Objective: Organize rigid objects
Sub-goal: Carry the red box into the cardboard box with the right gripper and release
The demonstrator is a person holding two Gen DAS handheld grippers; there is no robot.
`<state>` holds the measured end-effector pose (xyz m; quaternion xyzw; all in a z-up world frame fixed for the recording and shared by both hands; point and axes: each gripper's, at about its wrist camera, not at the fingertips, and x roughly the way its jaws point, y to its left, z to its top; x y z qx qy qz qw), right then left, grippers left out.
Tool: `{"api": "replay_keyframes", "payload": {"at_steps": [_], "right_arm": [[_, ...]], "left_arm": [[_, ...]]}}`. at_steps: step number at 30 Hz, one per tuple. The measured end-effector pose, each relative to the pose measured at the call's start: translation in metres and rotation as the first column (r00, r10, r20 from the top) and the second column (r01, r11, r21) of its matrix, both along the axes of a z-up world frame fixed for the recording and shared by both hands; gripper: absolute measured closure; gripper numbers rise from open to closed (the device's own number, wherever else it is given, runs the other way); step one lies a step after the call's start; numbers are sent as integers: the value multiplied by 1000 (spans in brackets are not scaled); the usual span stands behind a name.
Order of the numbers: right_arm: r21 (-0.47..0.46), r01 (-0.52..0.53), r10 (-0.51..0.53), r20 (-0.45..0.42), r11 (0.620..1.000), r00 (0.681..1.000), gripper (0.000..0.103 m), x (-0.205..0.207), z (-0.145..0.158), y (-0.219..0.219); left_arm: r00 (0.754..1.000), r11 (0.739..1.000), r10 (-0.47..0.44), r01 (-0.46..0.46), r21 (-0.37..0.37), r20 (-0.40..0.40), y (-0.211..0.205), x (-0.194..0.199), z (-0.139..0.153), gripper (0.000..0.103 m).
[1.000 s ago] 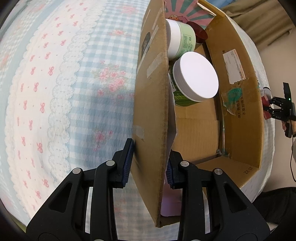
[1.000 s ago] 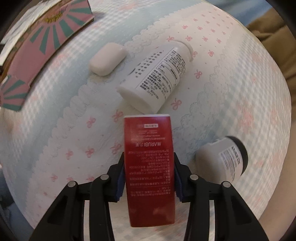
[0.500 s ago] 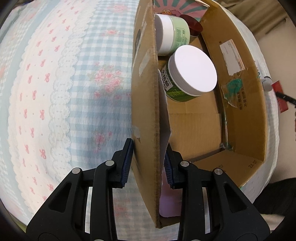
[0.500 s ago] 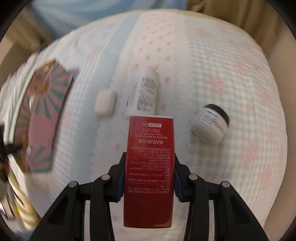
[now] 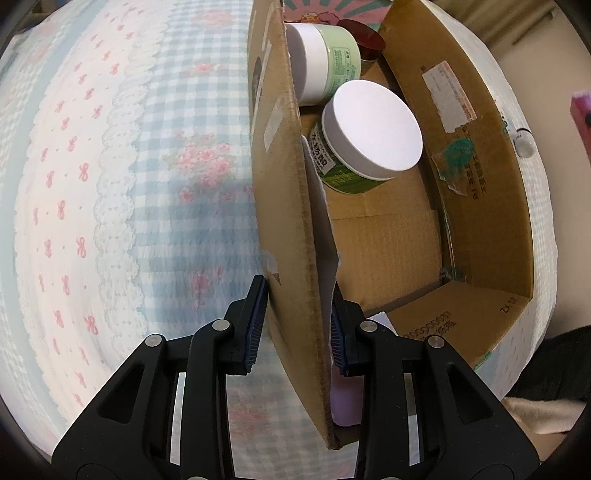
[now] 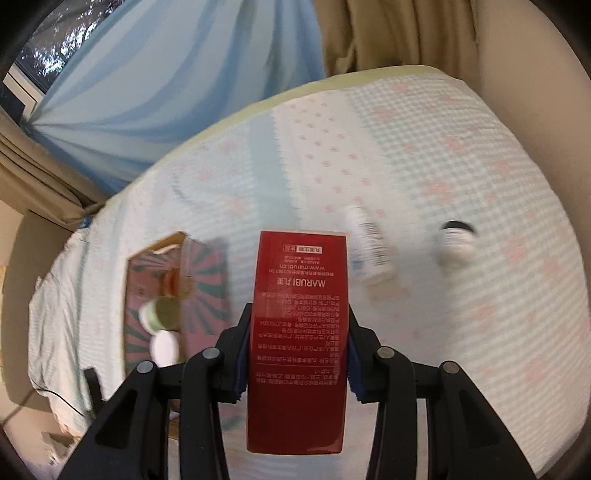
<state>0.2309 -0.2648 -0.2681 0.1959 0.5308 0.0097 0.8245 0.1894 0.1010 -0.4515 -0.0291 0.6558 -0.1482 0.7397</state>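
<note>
The red box (image 6: 298, 339) ran lengthwise from six to twelve o'clock above the gingham bedspread (image 6: 461, 155), with blue curtains (image 6: 155, 85) beyond, clamped by the right gripper (image 6: 298, 356), while the left gripper (image 5: 298, 328) pinched the cardboard box's (image 5: 291, 206) near wall, two white-lidded jars (image 5: 373, 129) inside toward twelve o'clock.

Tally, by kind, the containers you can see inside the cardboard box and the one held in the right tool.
White-lidded green jars in the cardboard box: 2
Dark red-lidded jar: 1
Red carton held in the right tool: 1
Total: 4
</note>
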Motion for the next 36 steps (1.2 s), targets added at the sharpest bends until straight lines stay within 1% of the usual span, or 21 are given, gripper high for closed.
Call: {"api": "replay_keyframes", "payload": {"at_steps": [3,6,9,10,15,17,19,20,22,26,29,32,34,35,36], "right_arm": [[61,-13,12,14,998,1000,64,9,0,44],[82,-38,38,11,996,999,64,20,-5,90],[107,-77,78,-2,991,997,64,27,-17,130],[103,-99,101,-9,990,995,64,30,-23,149],[38,-178,179,-50,983,983,64,34,-56,203],[16,-191,191,-68,981,979,64,31,-70,216],[-31,-212,208,-87,977,974,64,26,-83,227],[-62,-225,219,-95,972,971,64,23,-87,231],[-91,-245,236,-105,965,966,64,18,-94,239],[-153,-260,241,-128,953,962,64,12,-101,245],[-153,-240,220,-134,959,966,64,11,-102,242],[-172,-241,215,-160,955,963,62,11,-104,243],[-155,-252,228,-156,955,961,42,10,-102,245],[-138,-256,239,-130,957,962,12,8,-98,246],[-117,-264,253,-105,957,962,0,6,-94,247]], "left_arm": [[1000,1000,-14,14,1,1,-1,0,2,75],[1000,1000,-21,21,-8,-3,-1,1,3,75],[1000,999,-20,19,-28,-12,4,4,2,75],[1000,999,-21,20,-32,-12,5,5,2,75],[1000,999,-26,25,-38,-6,9,5,1,75],[1000,999,-23,23,-45,-5,11,5,0,75],[1000,998,-23,23,-53,-5,14,4,-1,75],[1000,998,-25,25,-56,-5,15,4,-2,75],[1000,998,-30,30,-57,-4,15,3,-4,75],[999,997,-31,31,-68,-7,19,4,-9,75],[999,997,-30,29,-73,-11,22,4,-10,75],[1000,997,-28,27,-68,-11,23,4,-10,75],[1000,997,-25,24,-70,-12,24,6,-9,75],[1000,997,-24,23,-76,-14,24,5,-10,75],[1000,997,-24,23,-69,-13,23,5,-10,75]]}}
